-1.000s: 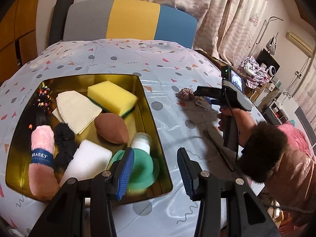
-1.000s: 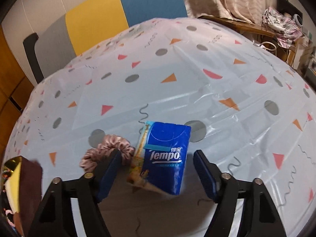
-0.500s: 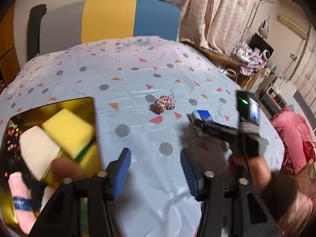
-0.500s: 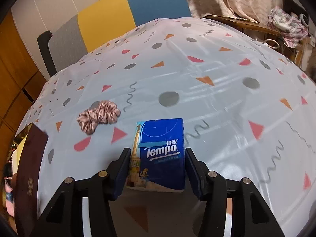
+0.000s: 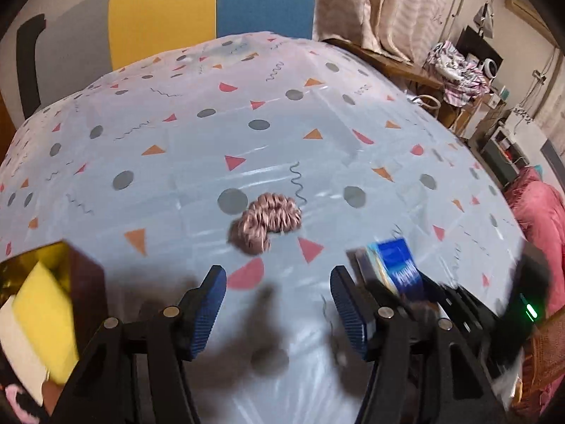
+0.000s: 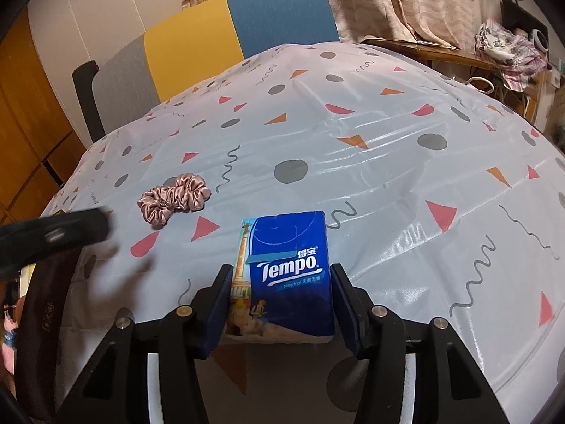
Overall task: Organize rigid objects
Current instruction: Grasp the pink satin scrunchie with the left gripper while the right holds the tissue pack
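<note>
A blue Tempo tissue pack [image 6: 289,258] lies on the patterned tablecloth, and my right gripper [image 6: 282,275] is shut on it, pads pressed to its two long sides. In the left wrist view the tissue pack [image 5: 399,268] shows blurred at the right. A pink satin scrunchie [image 5: 268,222] lies just beyond my left gripper [image 5: 277,282], whose jaws are opening with nothing between them. The scrunchie [image 6: 173,199] sits to the left of the pack. The left gripper [image 6: 53,236] appears as a dark blur at the left edge of the right wrist view.
A gold tray [image 5: 53,252] at the left table edge holds a yellow sponge [image 5: 39,304] and other items. A grey, yellow and blue chair back [image 5: 169,17] stands behind the table. A cluttered side table [image 5: 455,70] and pink bedding [image 5: 540,219] lie to the right.
My left gripper swung right from over the tray to in front of the scrunchie, its jaws widening. My right gripper closed on the tissue pack and then held still.
</note>
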Demonstrator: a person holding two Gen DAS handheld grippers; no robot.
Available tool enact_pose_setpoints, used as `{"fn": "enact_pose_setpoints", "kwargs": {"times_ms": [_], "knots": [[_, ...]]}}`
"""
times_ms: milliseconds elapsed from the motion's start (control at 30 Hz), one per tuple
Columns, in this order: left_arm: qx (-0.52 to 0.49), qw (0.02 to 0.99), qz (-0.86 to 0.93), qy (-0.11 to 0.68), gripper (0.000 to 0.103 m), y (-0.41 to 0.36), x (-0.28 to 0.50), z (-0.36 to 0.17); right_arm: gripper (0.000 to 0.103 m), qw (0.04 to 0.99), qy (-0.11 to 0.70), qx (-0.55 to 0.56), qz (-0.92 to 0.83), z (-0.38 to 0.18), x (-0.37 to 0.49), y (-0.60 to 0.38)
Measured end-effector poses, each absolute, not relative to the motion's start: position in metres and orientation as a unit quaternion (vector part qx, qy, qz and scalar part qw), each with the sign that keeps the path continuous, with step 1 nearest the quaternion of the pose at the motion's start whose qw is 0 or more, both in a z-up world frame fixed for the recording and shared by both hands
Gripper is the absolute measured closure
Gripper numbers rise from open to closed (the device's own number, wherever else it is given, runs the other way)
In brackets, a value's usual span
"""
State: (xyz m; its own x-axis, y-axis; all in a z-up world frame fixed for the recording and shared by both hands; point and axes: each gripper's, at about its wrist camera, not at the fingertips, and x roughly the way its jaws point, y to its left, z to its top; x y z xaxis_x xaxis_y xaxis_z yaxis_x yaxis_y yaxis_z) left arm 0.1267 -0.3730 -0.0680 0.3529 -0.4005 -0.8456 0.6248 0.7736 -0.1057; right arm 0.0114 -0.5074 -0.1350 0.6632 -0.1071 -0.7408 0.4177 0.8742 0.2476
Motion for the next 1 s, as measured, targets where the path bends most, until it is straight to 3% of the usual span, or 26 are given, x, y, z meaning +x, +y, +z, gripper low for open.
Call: {"fn": "enact_pose_setpoints", "kwargs": {"times_ms": [400, 467, 500, 667, 1000], "knots": [[0.152, 0.817, -0.294, 0.472, 0.041, -0.420, 0.169, -0.110, 0.049, 0.892, 0.372, 0.209, -0.151, -0.136, 0.008, -0.508], [0.151, 0.820, -0.293, 0.468, 0.053, -0.421, 0.171, -0.115, 0.049, 0.892, 0.371, 0.211, -0.150, -0.136, 0.008, -0.508], [0.150, 0.820, -0.292, 0.469, 0.065, -0.420, 0.171, -0.118, 0.049, 0.892, 0.370, 0.212, -0.150, -0.136, 0.008, -0.508], [0.149, 0.830, -0.299, 0.447, 0.082, -0.411, 0.163, -0.121, 0.049, 0.892, 0.368, 0.214, -0.151, -0.136, 0.007, -0.509], [0.102, 0.840, -0.298, 0.443, 0.086, -0.379, 0.137, -0.101, 0.049, 0.892, 0.373, 0.199, -0.159, -0.137, 0.009, -0.505]]}}
